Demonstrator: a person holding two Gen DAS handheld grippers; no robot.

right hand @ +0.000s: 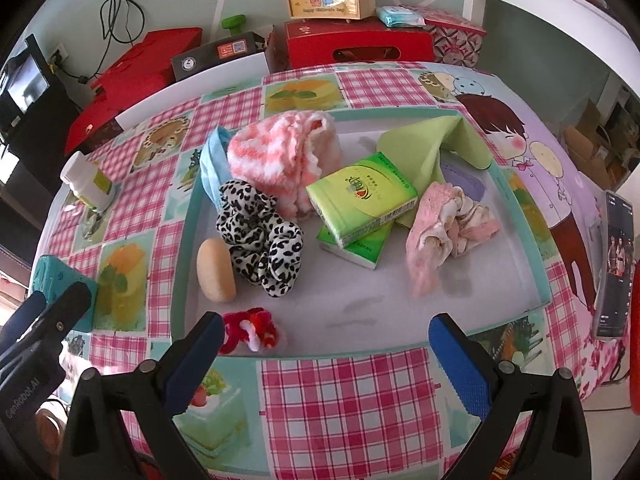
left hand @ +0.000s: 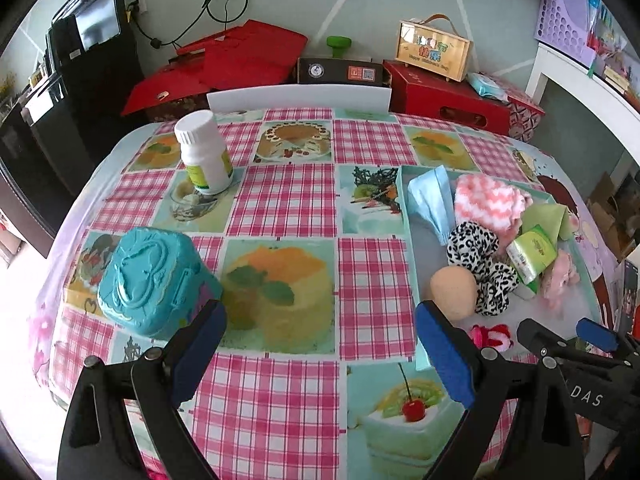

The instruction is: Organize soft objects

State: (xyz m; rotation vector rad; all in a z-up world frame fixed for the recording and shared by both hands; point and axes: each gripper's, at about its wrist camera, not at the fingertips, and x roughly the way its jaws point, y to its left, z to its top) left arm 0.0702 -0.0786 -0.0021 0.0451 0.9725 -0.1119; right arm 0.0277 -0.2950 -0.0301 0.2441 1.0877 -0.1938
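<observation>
The right gripper (right hand: 326,344) hangs over the near rim of the shallow tray (right hand: 182,240), its blue pads spread wide with nothing between them. The left gripper (left hand: 320,344) is likewise wide and empty, over bare tablecloth just left of the tray; its right pad sits at the tray's near left corner.

Inside the tray, the near strip of grey floor ahead of the right gripper lies open. A small red-and-white scrunchie (right hand: 250,328) rests in the tray's near left corner, just ahead of the right gripper's left pad. Beyond it stand a beige sponge (right hand: 216,270) and, touching it, a leopard-print scrunchie (right hand: 260,240). Mid-tray lie two green tissue packs (right hand: 360,204), one stacked on the other, with a crumpled pink cloth (right hand: 440,236) to their right. Farther back are a pink-and-white fluffy sock (right hand: 288,156), a blue face mask (right hand: 212,160) against the tray's left wall, and a green cloth (right hand: 432,144) near the far right corner.

Left of the tray on the checked tablecloth (left hand: 288,200) sit a teal box (left hand: 152,280), near, and a white bottle (left hand: 204,152), farther. A phone (right hand: 614,264) stands right of the tray. Red boxes (left hand: 444,96) line the wall beyond the table.
</observation>
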